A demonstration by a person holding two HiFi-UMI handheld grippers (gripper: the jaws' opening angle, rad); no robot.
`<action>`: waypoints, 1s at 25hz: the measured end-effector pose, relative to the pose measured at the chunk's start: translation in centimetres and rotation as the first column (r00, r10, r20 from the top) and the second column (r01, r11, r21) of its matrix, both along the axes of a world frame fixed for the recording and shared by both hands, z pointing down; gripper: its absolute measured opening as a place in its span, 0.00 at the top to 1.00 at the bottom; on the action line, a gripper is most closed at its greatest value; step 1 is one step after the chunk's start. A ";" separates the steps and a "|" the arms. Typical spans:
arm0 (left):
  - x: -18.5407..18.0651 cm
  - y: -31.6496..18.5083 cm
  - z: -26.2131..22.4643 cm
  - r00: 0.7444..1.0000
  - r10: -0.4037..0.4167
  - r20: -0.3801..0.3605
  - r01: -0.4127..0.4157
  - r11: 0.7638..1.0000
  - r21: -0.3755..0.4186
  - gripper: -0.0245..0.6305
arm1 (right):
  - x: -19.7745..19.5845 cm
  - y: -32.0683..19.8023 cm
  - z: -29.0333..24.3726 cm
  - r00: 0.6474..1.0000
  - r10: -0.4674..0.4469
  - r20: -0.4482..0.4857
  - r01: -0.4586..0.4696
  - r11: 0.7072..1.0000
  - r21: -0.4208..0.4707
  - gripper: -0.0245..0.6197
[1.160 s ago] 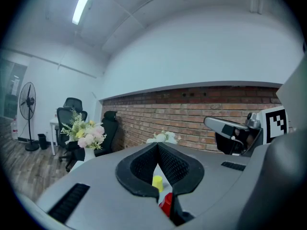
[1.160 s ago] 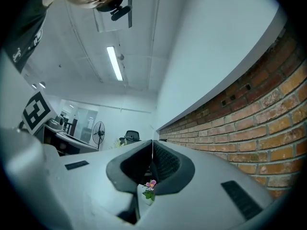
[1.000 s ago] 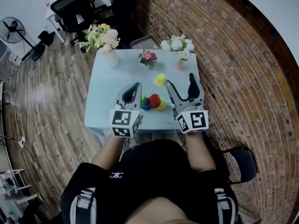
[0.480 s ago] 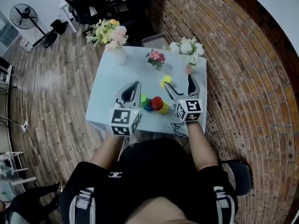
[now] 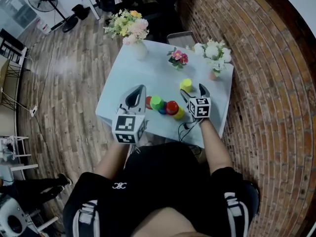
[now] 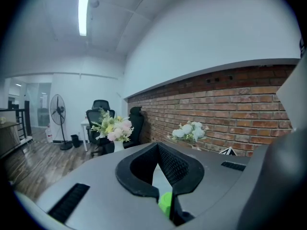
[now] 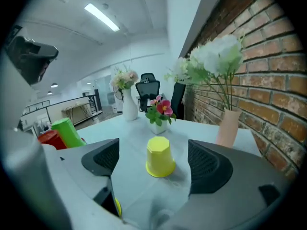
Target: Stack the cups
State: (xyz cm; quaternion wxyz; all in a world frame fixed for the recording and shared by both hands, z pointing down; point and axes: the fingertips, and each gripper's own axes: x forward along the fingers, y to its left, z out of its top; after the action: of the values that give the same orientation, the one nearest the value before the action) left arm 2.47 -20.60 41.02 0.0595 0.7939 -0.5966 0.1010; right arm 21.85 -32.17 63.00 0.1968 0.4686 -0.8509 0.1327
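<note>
The upside-down yellow cup (image 7: 159, 157) stands at the far right of the table (image 5: 148, 73), dead ahead of the right gripper (image 5: 192, 92), the nearer one, whose empty jaws gape wide, having just narrowed slightly

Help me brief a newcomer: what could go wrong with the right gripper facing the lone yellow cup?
The right gripper, jaws open and just closing slightly, has nothing between them. The upside-down yellow cup stands ahead, and a jaw tip could shove or tip it. The pink vase stands close on the right and could get knocked.
</note>
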 end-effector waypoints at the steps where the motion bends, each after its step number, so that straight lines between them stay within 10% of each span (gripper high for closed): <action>1: -0.3 0.1 0.1 1.000 -0.016 0.002 0.016 1.000 -0.005 0.96 | 0.0 -0.3 1.0 1.000 -0.003 -0.003 0.003 1.000 -0.027 0.28; 15: -2.8 1.4 2.7 0.987 -0.159 0.016 0.159 0.985 -0.073 0.96 | 0.0 -3.4 6.0 0.989 -0.050 -0.137 0.036 0.994 -0.103 0.58; 25: -3.7 1.3 3.1 0.991 -0.133 -0.009 0.133 0.989 -0.061 0.96 | -0.9 -2.3 -2.2 0.999 -0.044 -0.012 0.044 0.998 0.032 0.63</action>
State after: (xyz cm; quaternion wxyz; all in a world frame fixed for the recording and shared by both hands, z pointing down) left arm -1.26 -19.28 44.15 0.0937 0.7509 -0.6445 0.1096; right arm 20.96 -34.51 60.82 0.1966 0.4535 -0.8621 0.1120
